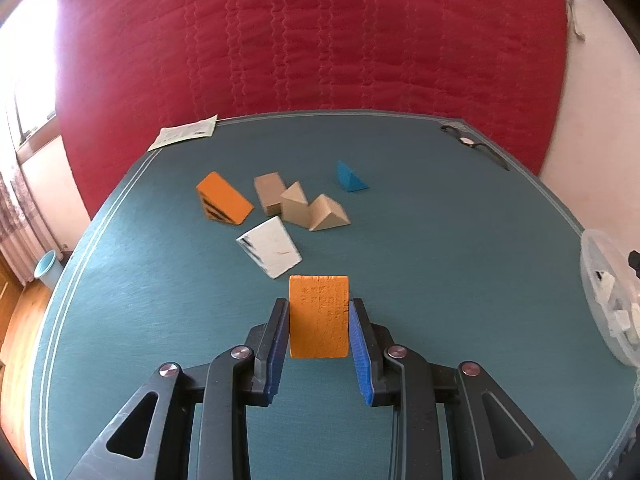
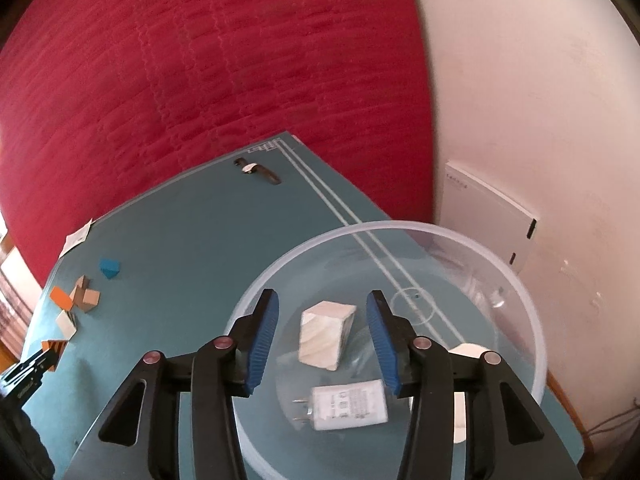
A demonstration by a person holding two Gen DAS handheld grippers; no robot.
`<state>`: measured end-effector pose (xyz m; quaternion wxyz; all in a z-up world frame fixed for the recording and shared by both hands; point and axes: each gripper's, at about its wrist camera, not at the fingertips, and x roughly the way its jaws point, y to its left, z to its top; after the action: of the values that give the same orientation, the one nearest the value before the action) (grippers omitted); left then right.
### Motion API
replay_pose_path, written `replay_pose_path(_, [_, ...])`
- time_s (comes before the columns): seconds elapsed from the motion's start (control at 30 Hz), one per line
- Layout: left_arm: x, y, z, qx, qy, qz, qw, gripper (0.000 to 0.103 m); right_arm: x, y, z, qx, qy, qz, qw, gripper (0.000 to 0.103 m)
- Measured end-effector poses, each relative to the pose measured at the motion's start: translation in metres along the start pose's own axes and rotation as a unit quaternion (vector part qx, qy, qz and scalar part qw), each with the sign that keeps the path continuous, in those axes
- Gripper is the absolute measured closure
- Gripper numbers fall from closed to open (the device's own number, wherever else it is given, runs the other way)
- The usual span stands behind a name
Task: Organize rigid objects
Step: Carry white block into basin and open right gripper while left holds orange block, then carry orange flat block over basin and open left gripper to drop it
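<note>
My left gripper (image 1: 319, 312) is shut on an orange block (image 1: 319, 316) and holds it above the teal table (image 1: 440, 240). Ahead lie an orange wedge (image 1: 224, 198), a white wedge (image 1: 272, 252), three plain wooden blocks (image 1: 298, 204) and a blue wedge (image 1: 350, 177). My right gripper (image 2: 322, 320) is open above a clear plastic bowl (image 2: 520, 304). In the bowl lie a pale wooden block (image 2: 326, 334), a white power adapter (image 2: 348, 404) and a white round piece (image 2: 468, 350). The left gripper with its orange block shows at the left edge of the right wrist view (image 2: 50, 350).
A wristwatch (image 1: 472, 144) lies at the table's far right corner, also in the right wrist view (image 2: 256, 170). A paper sheet (image 1: 184, 136) lies at the far left edge. A red quilted cover (image 1: 312, 32) hangs behind. The bowl's rim shows at the left view's right edge (image 1: 592, 280).
</note>
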<state>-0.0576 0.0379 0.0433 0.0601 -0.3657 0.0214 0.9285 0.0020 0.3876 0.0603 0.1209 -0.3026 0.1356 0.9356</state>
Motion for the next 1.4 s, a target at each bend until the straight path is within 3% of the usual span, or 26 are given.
replay_pose_path(0.43, [-0.012, -0.037, 0.006, 0.019, -0.007, -0.030, 0.9993, 0.072, -0.010, -0.031, 0.002, 0.014, -0.021, -0.025, 0.999, 0.053])
replay_pose_path(0.53, [-0.015, -0.053, 0.008, 0.032, -0.009, -0.040, 0.9986, 0.072, -0.013, -0.039, 0.002, 0.018, -0.027, -0.030, 0.999, 0.042])
replay_pose_path(0.7, [-0.021, -0.086, 0.011, 0.063, -0.017, -0.063, 0.9959, 0.072, -0.017, -0.054, 0.002, 0.029, -0.033, -0.055, 0.998, 0.041])
replay_pose_path(1.07, [-0.032, -0.178, 0.011, 0.142, -0.023, -0.142, 0.9794, 0.072, -0.023, -0.075, 0.003, 0.051, -0.035, -0.064, 0.996, 0.041])
replay_pose_path(1.4, [-0.040, -0.233, 0.010, 0.178, -0.021, -0.206, 0.9620, 0.072, -0.029, -0.081, 0.002, 0.051, -0.041, -0.068, 0.996, 0.041])
